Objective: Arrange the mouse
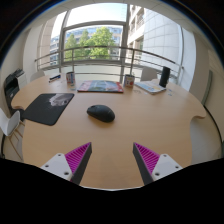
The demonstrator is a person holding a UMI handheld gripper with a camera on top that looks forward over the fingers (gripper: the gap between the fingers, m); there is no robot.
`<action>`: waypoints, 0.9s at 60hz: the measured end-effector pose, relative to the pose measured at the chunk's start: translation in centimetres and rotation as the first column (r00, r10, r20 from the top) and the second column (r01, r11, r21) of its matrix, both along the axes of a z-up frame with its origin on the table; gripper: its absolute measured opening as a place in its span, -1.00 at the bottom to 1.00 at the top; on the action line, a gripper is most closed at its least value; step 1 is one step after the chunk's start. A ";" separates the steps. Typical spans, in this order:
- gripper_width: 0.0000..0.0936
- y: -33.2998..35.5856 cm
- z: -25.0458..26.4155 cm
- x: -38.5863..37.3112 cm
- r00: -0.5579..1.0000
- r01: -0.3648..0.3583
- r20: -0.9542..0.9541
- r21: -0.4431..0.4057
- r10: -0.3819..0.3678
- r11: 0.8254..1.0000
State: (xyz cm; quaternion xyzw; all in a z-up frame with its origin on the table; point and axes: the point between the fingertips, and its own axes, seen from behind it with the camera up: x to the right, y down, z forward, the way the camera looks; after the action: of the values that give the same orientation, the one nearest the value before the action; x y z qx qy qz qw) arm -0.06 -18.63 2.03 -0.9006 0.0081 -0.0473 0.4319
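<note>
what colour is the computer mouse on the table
Black; the mouse shows in the gripper view.

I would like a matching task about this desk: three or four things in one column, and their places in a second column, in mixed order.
Things:
1. mouse
2. mouse pad
3. tool
4. book

Places:
a. far side of the desk, near the window
b. on bare wood, ahead of the open fingers
c. beside the mouse, empty
d. nearest, fingers apart, holding nothing

Pairs: 1-b, 2-c, 3-d, 4-a
</note>
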 end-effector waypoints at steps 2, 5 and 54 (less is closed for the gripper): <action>0.81 1.9 -0.4 -0.4 1.000 -0.004 0.003 -0.001 0.004 1.000; 0.81 4.7 -1.1 -1.1 1.000 -0.010 0.008 -0.005 0.010 1.000; -0.12 20.7 -3.5 -1.3 0.997 0.070 -0.018 -0.018 -0.071 0.997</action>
State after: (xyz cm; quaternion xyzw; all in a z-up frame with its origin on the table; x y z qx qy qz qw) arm -1.39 2.04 -1.44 -0.9040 0.0433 -0.0543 0.4219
